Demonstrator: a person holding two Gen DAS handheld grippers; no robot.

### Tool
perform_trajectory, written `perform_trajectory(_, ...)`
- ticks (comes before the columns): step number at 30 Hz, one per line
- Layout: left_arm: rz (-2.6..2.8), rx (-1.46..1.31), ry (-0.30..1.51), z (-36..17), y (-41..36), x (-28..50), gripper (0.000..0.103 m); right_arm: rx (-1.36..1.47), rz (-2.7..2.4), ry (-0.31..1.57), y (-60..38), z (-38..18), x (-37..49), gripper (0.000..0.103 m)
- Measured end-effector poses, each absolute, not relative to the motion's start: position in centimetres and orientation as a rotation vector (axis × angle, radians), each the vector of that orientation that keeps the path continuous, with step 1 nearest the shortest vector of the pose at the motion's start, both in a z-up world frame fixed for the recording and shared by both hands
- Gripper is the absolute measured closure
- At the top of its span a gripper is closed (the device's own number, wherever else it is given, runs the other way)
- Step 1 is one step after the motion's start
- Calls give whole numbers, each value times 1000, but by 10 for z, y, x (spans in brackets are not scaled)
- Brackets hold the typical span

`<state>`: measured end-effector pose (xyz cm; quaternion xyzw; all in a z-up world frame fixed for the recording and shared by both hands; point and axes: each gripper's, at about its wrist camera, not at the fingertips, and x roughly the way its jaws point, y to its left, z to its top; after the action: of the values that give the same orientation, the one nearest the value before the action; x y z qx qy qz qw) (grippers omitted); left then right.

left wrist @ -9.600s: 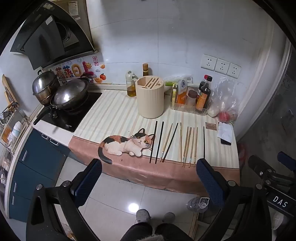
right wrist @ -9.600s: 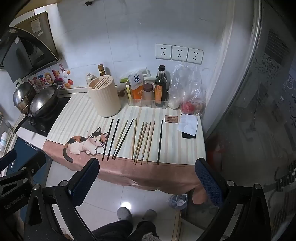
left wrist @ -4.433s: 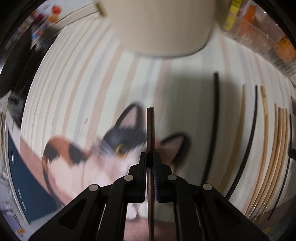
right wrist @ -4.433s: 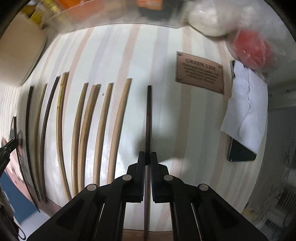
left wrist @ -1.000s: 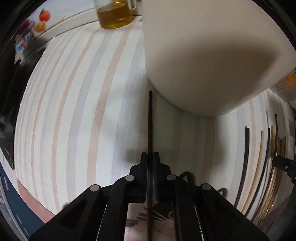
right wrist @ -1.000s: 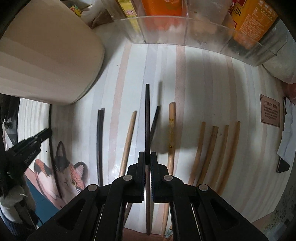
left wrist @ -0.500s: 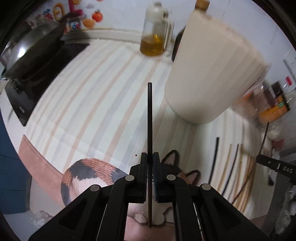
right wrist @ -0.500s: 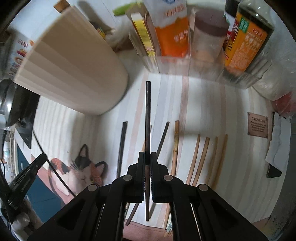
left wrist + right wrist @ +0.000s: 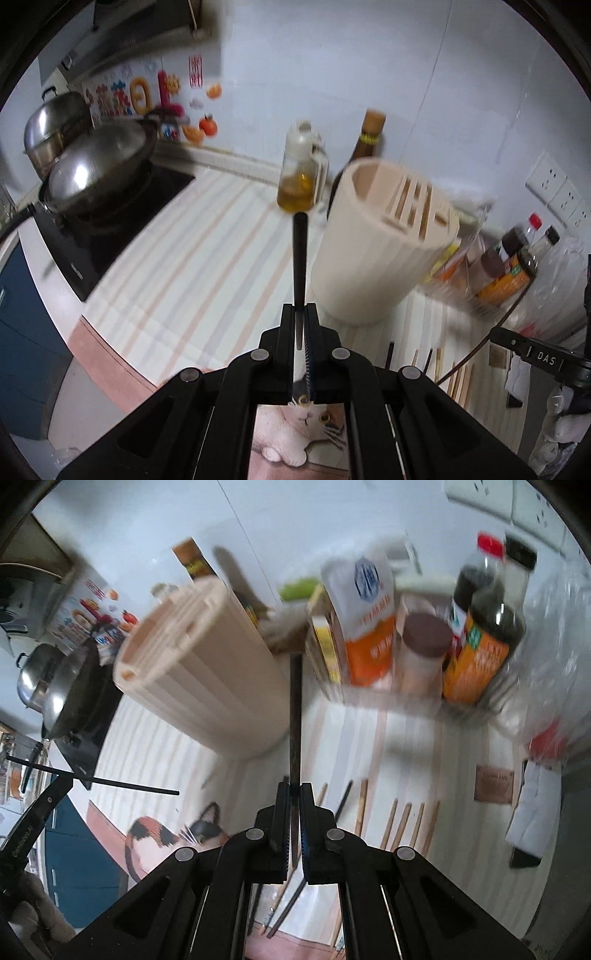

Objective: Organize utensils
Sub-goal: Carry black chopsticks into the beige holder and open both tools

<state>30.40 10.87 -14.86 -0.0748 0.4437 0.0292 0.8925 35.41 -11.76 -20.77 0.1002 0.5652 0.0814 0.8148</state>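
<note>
My left gripper [image 9: 300, 309] is shut on a black chopstick [image 9: 299, 254] that points forward, held above the counter to the left of the cream utensil holder [image 9: 384, 243]. My right gripper [image 9: 291, 789] is shut on another dark chopstick [image 9: 295, 716], raised to the right of the holder [image 9: 199, 675]. The holder's slotted top is open. Several wooden and black chopsticks [image 9: 402, 819] lie in a row on the striped mat. The left gripper and its chopstick also show in the right wrist view [image 9: 110, 782].
A wok and a pot [image 9: 92, 173] sit on the cooktop at the left. An oil jar [image 9: 301, 177] and a bottle stand behind the holder. A clear tray of sauces and packets [image 9: 424, 653] stands at the back right. A phone and paper [image 9: 532, 812] lie at the right edge.
Both grippers have lifted and tilted up with their chopsticks, from low over the mat to level with the holder's top. The view now takes in the wall and stove.
</note>
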Motion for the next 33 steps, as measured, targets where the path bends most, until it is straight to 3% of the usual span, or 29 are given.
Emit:
perform_trajectory(21,-5,-142,576,38,94,327,101,178,370,803,-82,9,405,99)
perform_trajectory(33,-45,-175,623,19,80,398,101,136,372,822,-43,-9,480,99)
